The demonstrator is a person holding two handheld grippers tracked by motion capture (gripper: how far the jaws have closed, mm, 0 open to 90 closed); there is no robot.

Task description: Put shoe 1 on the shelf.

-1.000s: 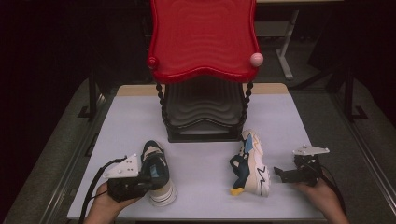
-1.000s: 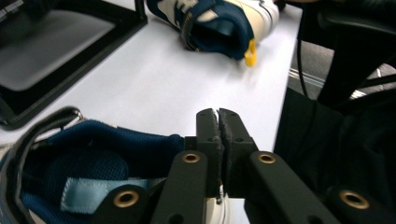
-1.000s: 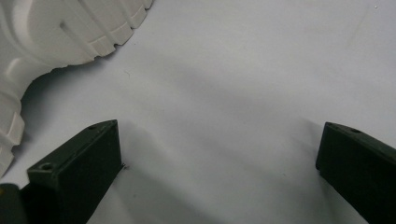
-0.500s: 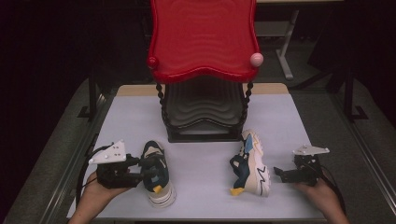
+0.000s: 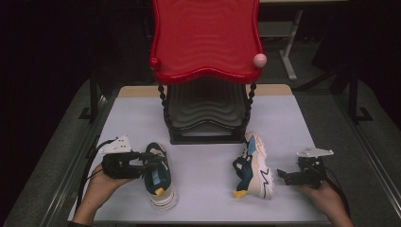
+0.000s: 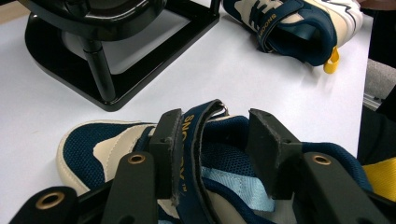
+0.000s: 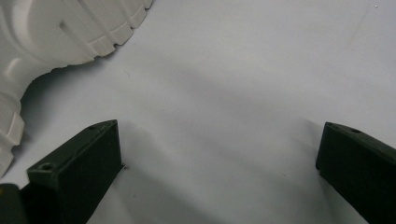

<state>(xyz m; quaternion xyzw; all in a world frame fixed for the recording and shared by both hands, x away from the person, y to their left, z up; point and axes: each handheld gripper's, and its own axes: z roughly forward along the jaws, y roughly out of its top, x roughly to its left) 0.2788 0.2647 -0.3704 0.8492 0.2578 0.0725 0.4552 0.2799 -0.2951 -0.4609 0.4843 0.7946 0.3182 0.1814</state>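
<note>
While the right shoe (image 5: 255,165) lies on its side near the front right of the desk (image 5: 208,123), unchanged over the last second, we see the left claw (image 5: 153,160) has drawn back toward the left edge and now sits at the upper of the left shoe (image 5: 160,176), which stands upright near the front left corner. In the left gripper view, its jaws are partly open around the navy strap (image 6: 196,135); 1 jaw touches the strap, but there is a gap at the other, so we judge the grip not yet closed. That suggests we are about to take hold of this shoe, perhaps to lift it toward the black and red rack (image 5: 206,85) at the back. The right claw (image 7: 219,163) is wide open and holds nothing, hovering over bare desk just beside the right shoe's pale sole (image 7: 51,42).
</note>
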